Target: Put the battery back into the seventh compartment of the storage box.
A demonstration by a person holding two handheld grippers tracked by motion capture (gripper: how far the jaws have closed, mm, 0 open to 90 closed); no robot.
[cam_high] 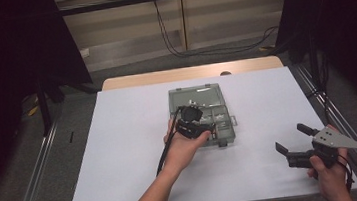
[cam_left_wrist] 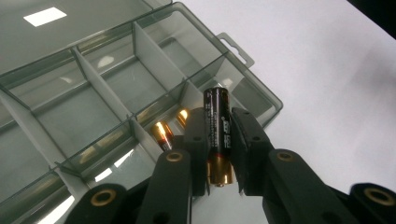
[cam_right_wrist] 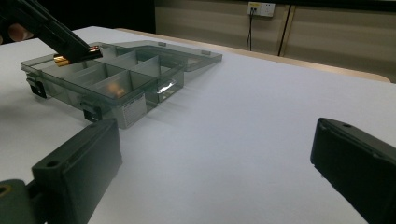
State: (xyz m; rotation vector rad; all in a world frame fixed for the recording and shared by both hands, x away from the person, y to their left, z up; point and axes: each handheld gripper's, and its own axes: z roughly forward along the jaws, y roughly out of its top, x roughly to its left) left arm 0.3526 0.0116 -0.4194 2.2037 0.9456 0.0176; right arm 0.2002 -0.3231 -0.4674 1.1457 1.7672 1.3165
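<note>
A smoke-grey compartment box (cam_high: 225, 128) lies open mid-table, its lid (cam_high: 199, 97) folded back flat. My left gripper (cam_high: 209, 128) hovers over the box's near-left part, shut on a black battery with a copper end (cam_left_wrist: 216, 112), gripped across its body. Just under the jaws, another battery (cam_left_wrist: 161, 134) lies in a compartment by a divider (cam_left_wrist: 140, 46). The right gripper view shows the held battery (cam_right_wrist: 77, 55) above the box (cam_right_wrist: 116, 88). My right gripper (cam_high: 291, 137) rests low at the right, open with nothing between its fingers (cam_right_wrist: 79, 172).
A white sheet (cam_high: 135, 135) covers the table, and wood (cam_high: 164, 76) shows at its far edge. Cables (cam_high: 170, 41) hang by the back wall. A metal rail (cam_high: 340, 128) runs along the right side of the table.
</note>
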